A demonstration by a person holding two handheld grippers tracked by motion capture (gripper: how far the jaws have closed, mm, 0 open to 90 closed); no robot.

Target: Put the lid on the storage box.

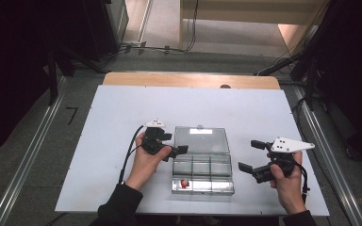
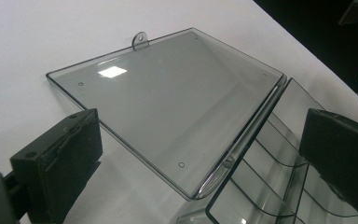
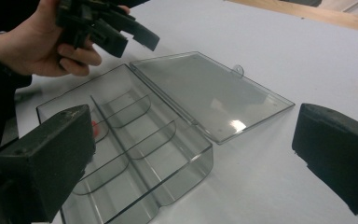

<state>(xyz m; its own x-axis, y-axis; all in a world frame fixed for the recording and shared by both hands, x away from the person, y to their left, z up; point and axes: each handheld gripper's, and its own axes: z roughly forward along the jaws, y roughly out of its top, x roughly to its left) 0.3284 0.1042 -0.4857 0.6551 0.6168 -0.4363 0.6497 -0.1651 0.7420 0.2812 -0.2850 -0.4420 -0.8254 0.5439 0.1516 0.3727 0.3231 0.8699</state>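
Clear plastic compartment box [image 1: 201, 175] sitting open at the near middle of the white table [image 1: 122, 108], lid [image 1: 201, 140] flung flat back on the far side, hinge running across between tray and lid. Something small and red [image 1: 185, 183] down in the near-left compartment, too small to make out.

Left gripper [image 1: 181, 150] hovering right at the lid's left edge, jaws parted wide, holding nothing; from the left gripper view, straddling the lid's corner [image 2: 186, 186] without touching. Right gripper [image 1: 250, 155] off to the box's right, well apart from it, jaws spread wide as well, empty.

Looks light and thin-walled, rigid but likely brittle, and glossy enough to slide on that smooth table under a sideways nudge. Probably best taken by the lid's free edge, near the little hanging tab [image 2: 140, 40], with a gentle pinch. Tray wall worth steadying from the right while the lid swings, else likely to skate. Hard squeeze on the thin dividers [image 3: 135, 140] risky: could crack
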